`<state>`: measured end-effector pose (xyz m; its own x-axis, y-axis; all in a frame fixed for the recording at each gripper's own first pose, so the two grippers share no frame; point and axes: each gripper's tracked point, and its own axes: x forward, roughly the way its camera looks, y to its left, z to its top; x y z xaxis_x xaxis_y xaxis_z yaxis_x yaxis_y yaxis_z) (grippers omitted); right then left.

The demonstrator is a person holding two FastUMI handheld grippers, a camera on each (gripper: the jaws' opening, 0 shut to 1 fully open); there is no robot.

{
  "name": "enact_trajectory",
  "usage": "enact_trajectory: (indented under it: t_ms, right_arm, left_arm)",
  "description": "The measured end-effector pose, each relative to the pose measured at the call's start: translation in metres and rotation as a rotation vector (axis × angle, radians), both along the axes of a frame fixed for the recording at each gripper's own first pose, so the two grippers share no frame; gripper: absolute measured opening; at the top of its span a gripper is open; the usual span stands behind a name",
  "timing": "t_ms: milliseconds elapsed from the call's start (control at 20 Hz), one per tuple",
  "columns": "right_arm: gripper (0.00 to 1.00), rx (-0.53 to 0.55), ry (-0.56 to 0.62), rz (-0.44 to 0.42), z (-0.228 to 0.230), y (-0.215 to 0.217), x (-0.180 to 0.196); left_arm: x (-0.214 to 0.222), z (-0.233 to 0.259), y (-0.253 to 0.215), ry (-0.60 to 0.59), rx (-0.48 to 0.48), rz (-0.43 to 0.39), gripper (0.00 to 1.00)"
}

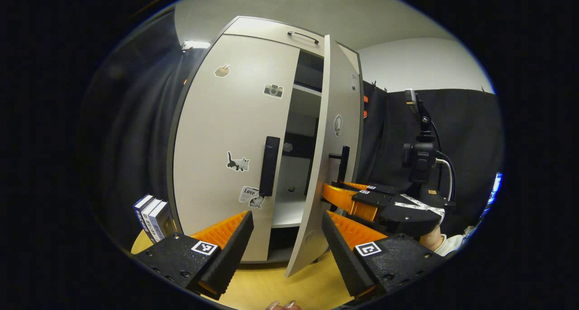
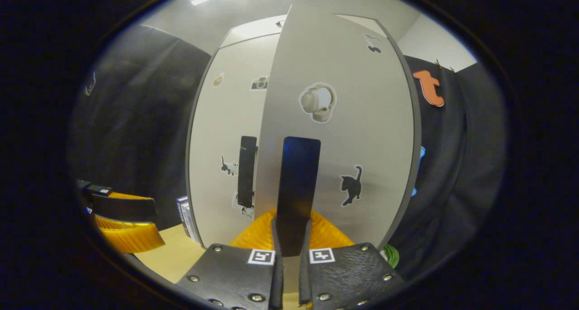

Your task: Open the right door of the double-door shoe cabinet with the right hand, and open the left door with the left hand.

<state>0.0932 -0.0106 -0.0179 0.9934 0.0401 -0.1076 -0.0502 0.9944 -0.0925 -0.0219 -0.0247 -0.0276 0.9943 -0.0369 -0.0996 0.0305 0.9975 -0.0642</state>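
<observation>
1. Your right gripper (image 2: 291, 251) is clamped on the handle of the right door (image 2: 296, 192): in the right gripper view the dark vertical bar runs down between the 2 fingers, and both press on its lower end.
2. The right door (image 1: 337, 133) stands partly swung out from the shoe cabinet (image 1: 271, 27). In the left gripper view you see it almost edge-on, with its free edge toward you.
3. Through the gap beside it you can see the cabinet's inside: pale shelves (image 1: 307, 90) and dark space between them.
4. In the left gripper view your right gripper shows at the far side of that door, at its handle (image 1: 344, 163), with a sleeve (image 1: 452, 244) behind it.
5. Your left gripper (image 1: 287, 235) has its fingers spread wide apart and holds nothing. It hangs in front of the cabinet, below the left door's handle (image 1: 269, 166) and apart from it.
6. The left door (image 1: 230, 133) lies flat against the cabinet front, closed. It carries stickers: a camera (image 1: 273, 91), a cat (image 1: 237, 162) and others near the handle.
7. The right door's outer face carries a black cat sticker (image 2: 352, 185) and a pale round one (image 2: 318, 102) above the handle.
8. The cabinet stands on a yellow wooden floor (image 1: 271, 283). A few books (image 1: 151, 217) stand upright at its lower left corner, just beside it.
9. A camera on a stand (image 1: 420, 158) sits to the right, in front of the black cloth wall (image 1: 466, 133).
</observation>
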Motion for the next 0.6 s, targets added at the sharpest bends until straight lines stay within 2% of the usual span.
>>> enact_trajectory:
  t_ms: [250,600]
  right_arm:
    - [0.13,0.015,-0.003,0.049,0.004,-0.014,-0.025]
    - [0.13,0.04,0.005,0.076,0.008,-0.043,-0.06]
  left_arm:
    - [-0.006,0.0,-0.026,-0.021,0.011,0.047,0.95]
    - [-0.012,-0.014,-0.073,0.007,0.042,0.053,0.95]
